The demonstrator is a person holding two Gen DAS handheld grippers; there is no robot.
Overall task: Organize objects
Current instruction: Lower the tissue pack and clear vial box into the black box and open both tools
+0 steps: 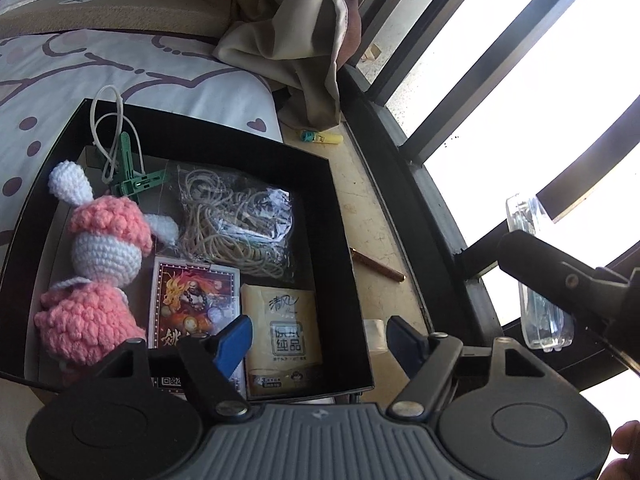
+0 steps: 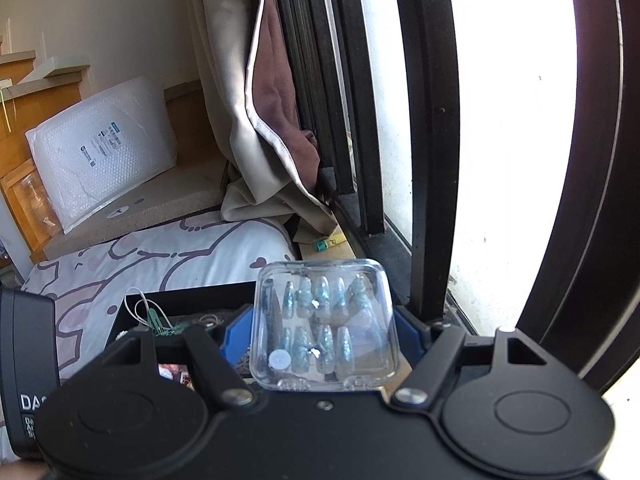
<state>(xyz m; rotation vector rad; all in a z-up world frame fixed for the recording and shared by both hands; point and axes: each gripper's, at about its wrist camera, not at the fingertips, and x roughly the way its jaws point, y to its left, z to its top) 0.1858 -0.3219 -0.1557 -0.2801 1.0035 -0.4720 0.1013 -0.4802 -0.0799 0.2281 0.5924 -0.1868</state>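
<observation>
A black open box (image 1: 340, 216) sits on the sill beside the bed. It holds a pink crochet doll (image 1: 100, 256), a bag of rubber bands (image 1: 236, 220), a green clip (image 1: 136, 178), a card pack (image 1: 192, 304) and a tissue pack (image 1: 286, 328). My left gripper (image 1: 320, 340) is open and empty above the box's near right corner. My right gripper (image 2: 324, 332) is shut on a clear case of blue press-on nails (image 2: 324, 324), held above the sill right of the box (image 2: 184, 296). The case also shows in the left wrist view (image 1: 536, 272).
A yellow lighter (image 1: 320, 138), a brown pen (image 1: 378, 266) and a tape roll (image 1: 374, 334) lie on the sill right of the box. The black window frame (image 1: 420, 184) runs along the right. A curtain (image 1: 288, 40) hangs at the back. The bed (image 1: 140, 68) lies left.
</observation>
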